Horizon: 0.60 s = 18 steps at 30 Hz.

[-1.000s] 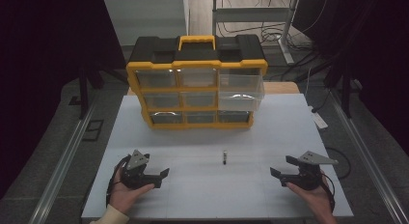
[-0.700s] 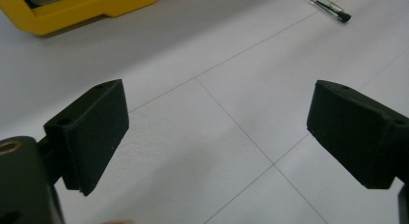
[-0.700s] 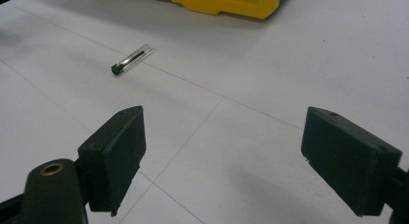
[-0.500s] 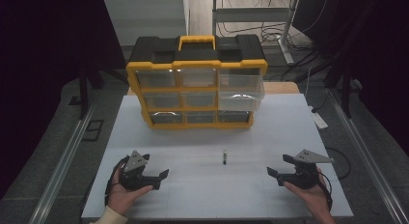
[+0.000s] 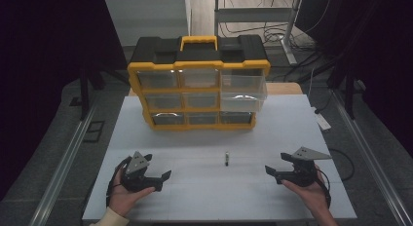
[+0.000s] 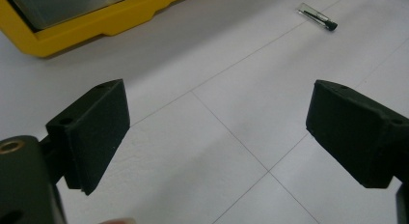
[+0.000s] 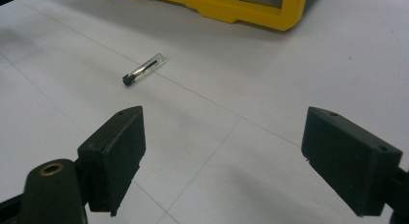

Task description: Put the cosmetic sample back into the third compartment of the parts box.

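The right gripper point(image 7: 222, 161) stood wide apart over the white table point(image 7: 289, 89); a small clear vial point(image 7: 143, 69) lay upper left, the yellow organizer point(image 7: 231, 7) along the top.

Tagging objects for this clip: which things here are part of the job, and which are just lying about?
In play:
- small clear vial with a dark cap, lying on the table between the grippers
- left gripper, open
- right gripper, open
- probably the yellow drawer organizer

Lying about:
- cables and a metal stand behind the table
- white power strip at the table's right edge

High view: overhead, facing forward-down across the table point(image 5: 204, 192). Gripper views: low, close to the surface, both sharing the vial point(image 6: 317, 17) and organizer point(image 7: 231, 7).
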Tool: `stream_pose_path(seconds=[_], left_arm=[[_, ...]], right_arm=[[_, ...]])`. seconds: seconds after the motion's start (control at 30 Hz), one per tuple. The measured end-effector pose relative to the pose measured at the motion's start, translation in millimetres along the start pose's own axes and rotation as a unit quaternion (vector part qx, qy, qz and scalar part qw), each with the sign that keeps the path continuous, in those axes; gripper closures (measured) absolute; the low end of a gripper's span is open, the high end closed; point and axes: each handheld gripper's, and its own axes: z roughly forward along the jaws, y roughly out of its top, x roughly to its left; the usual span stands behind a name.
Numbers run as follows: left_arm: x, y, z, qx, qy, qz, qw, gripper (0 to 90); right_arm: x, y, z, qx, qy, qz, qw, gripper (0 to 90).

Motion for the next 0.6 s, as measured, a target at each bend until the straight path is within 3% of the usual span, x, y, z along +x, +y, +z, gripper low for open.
stream_pose_path(seconds=[0.53,0.6], left_arm=[[1.3,2.5,1.2,0.003,-0.003,0.004,1.0,9.3],[0.2,2.9,1.0,0.003,-0.005,0.008,1.0,9.3]], right_arm=[[11.3,18.0,13.5,0.006,0.026,-0.03,0.9992,16.2],[14.2,22.5,15.3,0.006,0.04,-0.028,0.9988,16.2]])
